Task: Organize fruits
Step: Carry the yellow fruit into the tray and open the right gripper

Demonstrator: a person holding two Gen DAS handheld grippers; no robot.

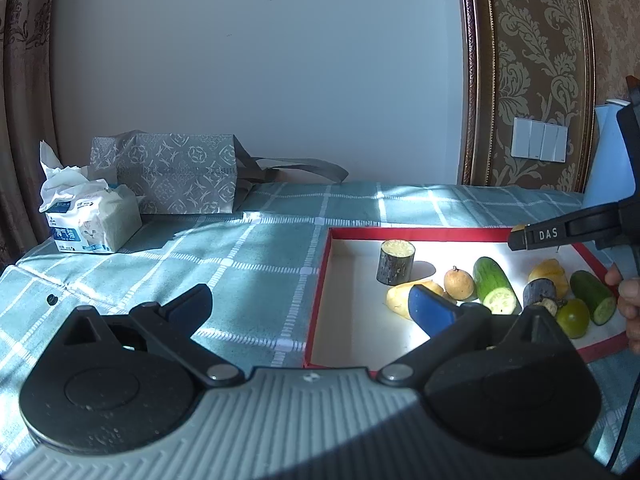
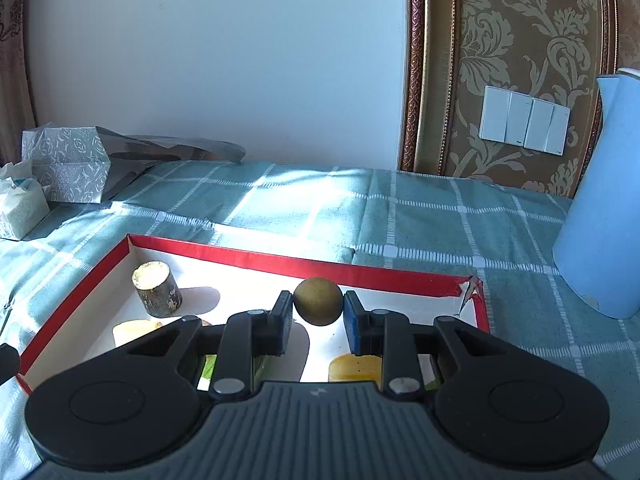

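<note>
I had the right claw (image 2: 318,316) clenched on a small round fruit (image 2: 318,301) over the red-edged tray (image 2: 256,257). My left claw (image 1: 312,300) was released (nothing between its fingers), with the tray to its right.

surface: checked tablecloth (image 1: 260,248) | on it: red-rimmed tray (image 1: 320,280), tissue pack (image 1: 94,220), patterned bag (image 1: 180,176), blue jug (image 2: 596,240)

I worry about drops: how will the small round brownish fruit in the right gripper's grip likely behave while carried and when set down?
The round fruit is pinched only at its two sides by the right gripper, so it may slip or pivot. Being ball-shaped, it will probably roll on the red-edged tray's smooth white floor once released. Its skin looks firm and dull, so probably not fragile.
</note>
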